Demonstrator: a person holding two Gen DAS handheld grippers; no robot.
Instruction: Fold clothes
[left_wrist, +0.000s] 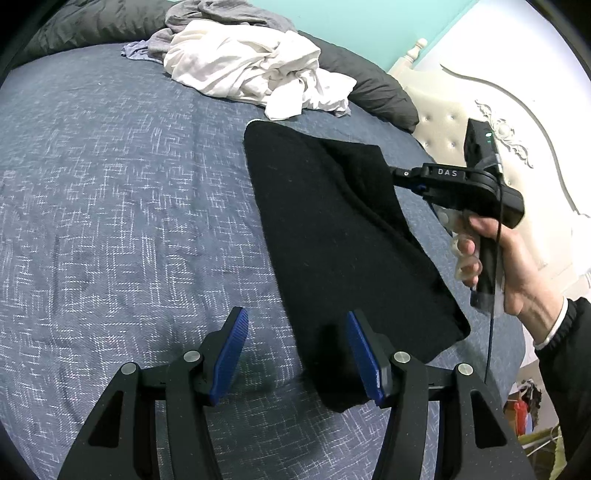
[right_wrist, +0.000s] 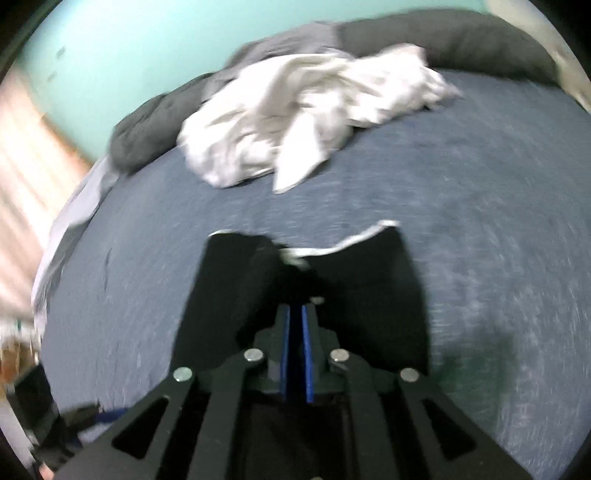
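A black garment (left_wrist: 332, 240) lies lengthwise on the blue bedspread (left_wrist: 110, 184), with a white-trimmed edge at its far end (right_wrist: 369, 230). My left gripper (left_wrist: 295, 317) hangs open over its near end; the right pad (left_wrist: 364, 354) overlaps the cloth's edge without pinching it. A hand holds my right gripper (left_wrist: 397, 173) at the garment's right side, where a flap of the cloth rises to its tip. In the blurred right wrist view the blue pads (right_wrist: 295, 308) stand almost together, with the black garment (right_wrist: 369, 295) spread just ahead of them.
A crumpled white garment (left_wrist: 251, 66) and grey clothes (left_wrist: 221, 14) are piled at the far side of the bed. Dark grey pillows (left_wrist: 376, 88) line the far edge. A white padded headboard (left_wrist: 498, 129) stands to the right.
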